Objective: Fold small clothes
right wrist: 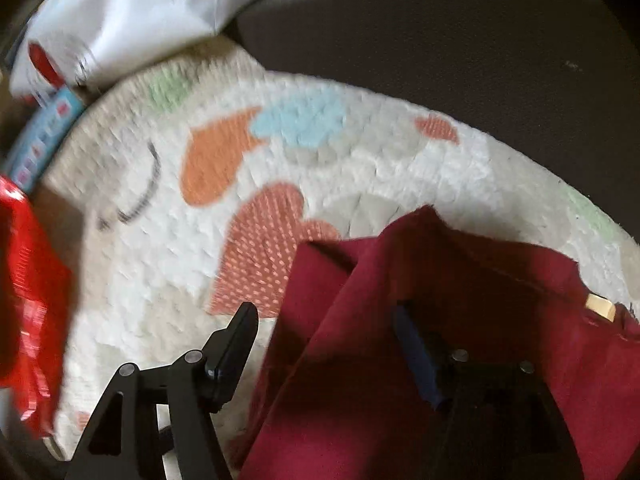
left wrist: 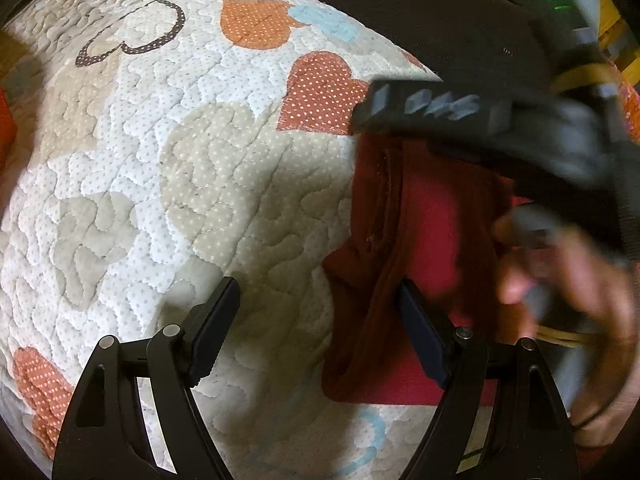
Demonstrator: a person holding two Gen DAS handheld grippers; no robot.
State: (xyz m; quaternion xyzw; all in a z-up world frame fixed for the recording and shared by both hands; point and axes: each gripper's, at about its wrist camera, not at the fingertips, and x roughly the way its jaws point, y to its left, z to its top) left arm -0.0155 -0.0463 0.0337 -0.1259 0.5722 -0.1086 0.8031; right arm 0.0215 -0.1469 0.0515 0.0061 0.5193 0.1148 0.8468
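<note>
Black fingers: the left gripper is spread wide, nothing between its flat matte pads; its right finger lies against the edge of the garment, its left finger over bare quilt.
Dark red cloth: the small garment is a soft matte knit, bunched into long vertical folds just ahead and to the right of the left gripper, resting on the quilt.
Right gripper: in its own view the right gripper is also spread; its left finger is over the quilt, while its right finger sits in shadow amid the garment, so I cannot tell whether that pad touches the cloth.
Garment detail: a small pale tag shows at its far right edge.
Quilt: the quilt is white, puckered with wavy stitching and tiny dots, with orange, beige and blue heart patches.
Hand: the person's right hand, blurred, is at the right of the left wrist view, holding the black body of the other tool above the garment.
Far left of right gripper: a glossy red bag, cut off by the frame, and beyond it a smeared white packet.
Beyond the quilt: dark plain surface, featureless.
</note>
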